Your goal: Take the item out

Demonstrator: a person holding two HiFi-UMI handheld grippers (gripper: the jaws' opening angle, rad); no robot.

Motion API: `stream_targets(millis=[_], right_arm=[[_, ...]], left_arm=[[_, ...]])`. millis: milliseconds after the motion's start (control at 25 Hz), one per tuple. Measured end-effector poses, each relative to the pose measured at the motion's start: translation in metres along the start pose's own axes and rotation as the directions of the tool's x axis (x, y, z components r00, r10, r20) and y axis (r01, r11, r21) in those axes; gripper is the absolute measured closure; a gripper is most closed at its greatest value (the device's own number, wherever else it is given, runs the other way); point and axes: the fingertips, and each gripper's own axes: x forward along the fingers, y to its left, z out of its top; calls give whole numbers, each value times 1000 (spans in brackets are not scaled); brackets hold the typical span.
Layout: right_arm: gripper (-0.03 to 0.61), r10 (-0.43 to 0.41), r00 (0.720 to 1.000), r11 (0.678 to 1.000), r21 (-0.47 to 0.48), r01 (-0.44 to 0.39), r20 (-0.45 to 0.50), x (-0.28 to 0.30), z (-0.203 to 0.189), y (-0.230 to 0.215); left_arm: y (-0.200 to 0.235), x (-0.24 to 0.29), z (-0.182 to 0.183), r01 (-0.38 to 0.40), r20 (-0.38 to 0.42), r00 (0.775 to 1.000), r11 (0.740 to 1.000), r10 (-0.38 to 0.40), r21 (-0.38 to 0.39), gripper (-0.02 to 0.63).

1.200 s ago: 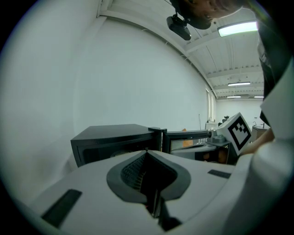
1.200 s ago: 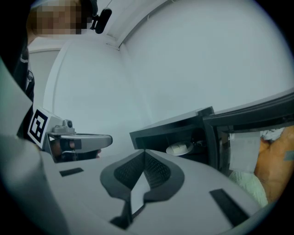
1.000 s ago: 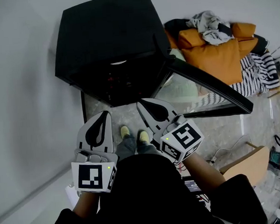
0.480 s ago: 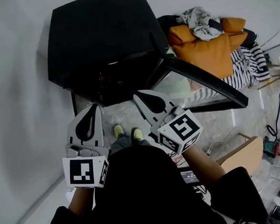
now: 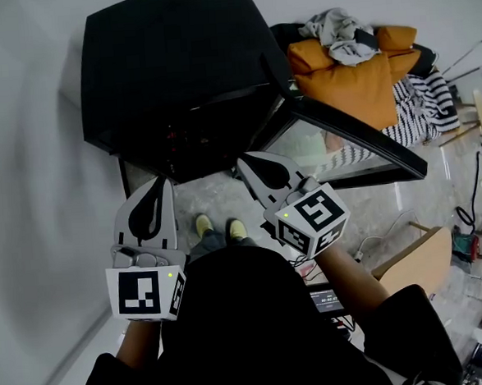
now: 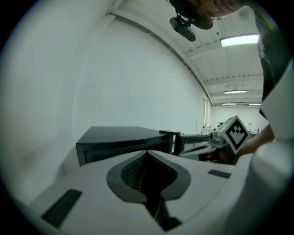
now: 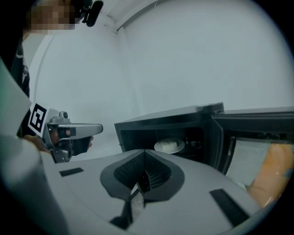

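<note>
Oven w/ door swung open; both grippers sit just short of it. Right gripper & left gripper: fingers closed, empty. Best bet: open right fingers before entering, go in level, clear of door edge, pinch plate rim. Plate w/ item inside oven shows only in right gripper view; head view's cavity is too dark.

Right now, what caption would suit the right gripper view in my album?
The shut right hand-held gripper points at an open black appliance with a white plate inside.
</note>
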Motion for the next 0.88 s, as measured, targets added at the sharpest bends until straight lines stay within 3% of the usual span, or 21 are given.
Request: stream_targets(millis=[440,880], right_arm=[[545,-26,999,991,134,29,-23,33,-32,-14],[500,-48,999,931,362,47,-5,95,-46,-38]], left_arm=[[23,-13,1,-35,19,999,999,35,15,606],[42,-17,8,-88,29,996,995,87,42,606]])
